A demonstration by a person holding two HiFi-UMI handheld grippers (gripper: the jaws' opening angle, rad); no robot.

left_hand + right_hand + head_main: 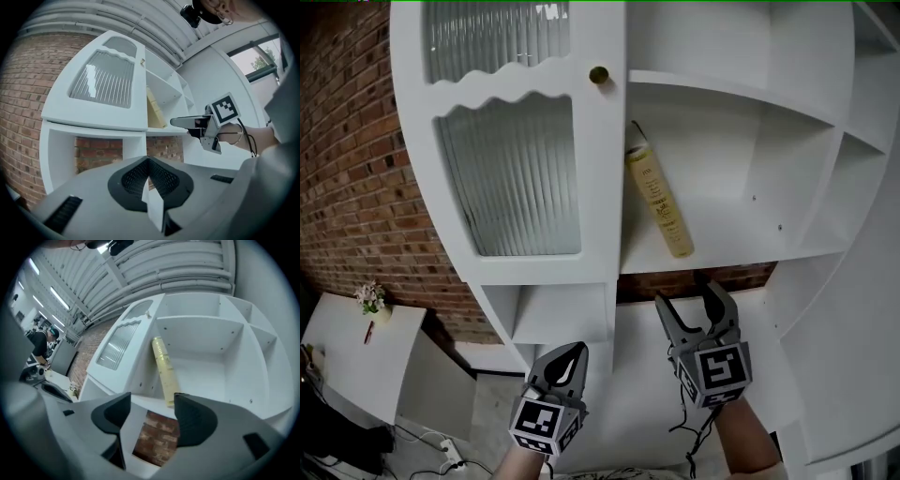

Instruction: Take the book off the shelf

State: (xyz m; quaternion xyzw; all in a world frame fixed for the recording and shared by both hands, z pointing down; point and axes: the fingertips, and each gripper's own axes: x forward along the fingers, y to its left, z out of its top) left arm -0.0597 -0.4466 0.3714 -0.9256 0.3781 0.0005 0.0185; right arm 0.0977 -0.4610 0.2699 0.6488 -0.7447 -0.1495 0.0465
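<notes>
Two grippers are held below a white shelf (741,98) on which a yellow book (659,202) is kept.
The book is seen tilted, its top against the compartment's left wall, beside a ribbed glass door (511,178) fitted with a brass knob (599,75). The right gripper (686,292) is held just under the book's shelf board, jaws parted, nothing between them. The left gripper (574,349) is held lower, jaws pressed together, empty.

brick wall (356,169) | ribbed-glass door (511,173), brass knob (599,75) | white side table (347,361), possibly flowers (370,298)
</notes>
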